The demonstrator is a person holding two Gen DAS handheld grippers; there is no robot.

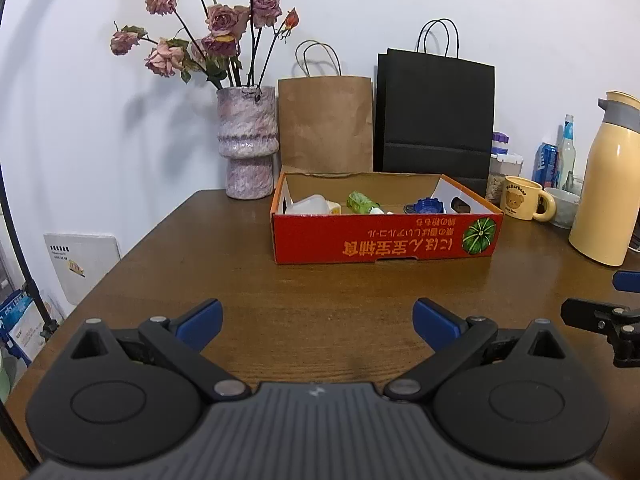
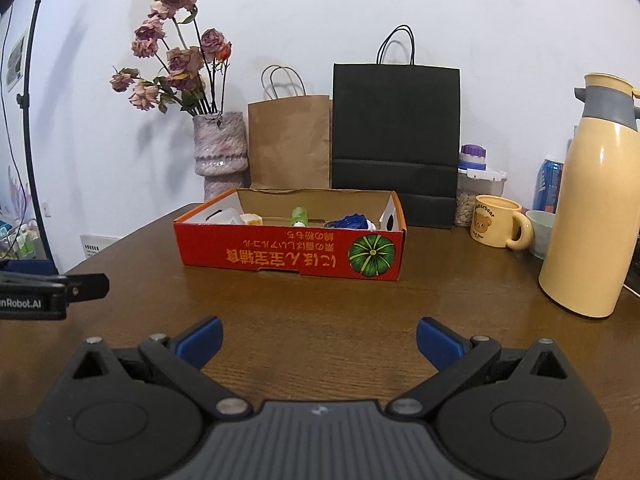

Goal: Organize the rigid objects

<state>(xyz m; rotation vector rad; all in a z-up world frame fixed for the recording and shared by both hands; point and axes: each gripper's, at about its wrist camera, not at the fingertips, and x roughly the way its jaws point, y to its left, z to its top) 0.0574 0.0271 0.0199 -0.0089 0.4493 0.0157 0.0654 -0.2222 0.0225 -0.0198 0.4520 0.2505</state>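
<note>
- Left gripper [image 1: 318, 326]: spread wide with nothing between the blue pads, hovering over bare wood on the near side of the red box [image 1: 384, 240].
- Right gripper [image 2: 319, 342]: likewise splayed apart and empty, also short of the red box and well apart from it.
- Red box: open-topped, resting on the wooden table [image 1: 280, 292], pumpkin picture on its front wall.
- Inside the red box: white plastic container [image 1: 308, 204] toward the left end, green item [image 1: 360, 202] near the middle, blue piece [image 1: 426, 206] toward the right end.
- Behind the red box: brown paper bag [image 1: 325, 124] and black paper bag [image 1: 434, 114] upright against the wall.
- Left of the red box, at the back: pink vase [image 1: 247, 142] with dried roses.
- Right of the red box: bear mug [image 1: 522, 198], then cream thermos jug [image 1: 606, 184].
</note>
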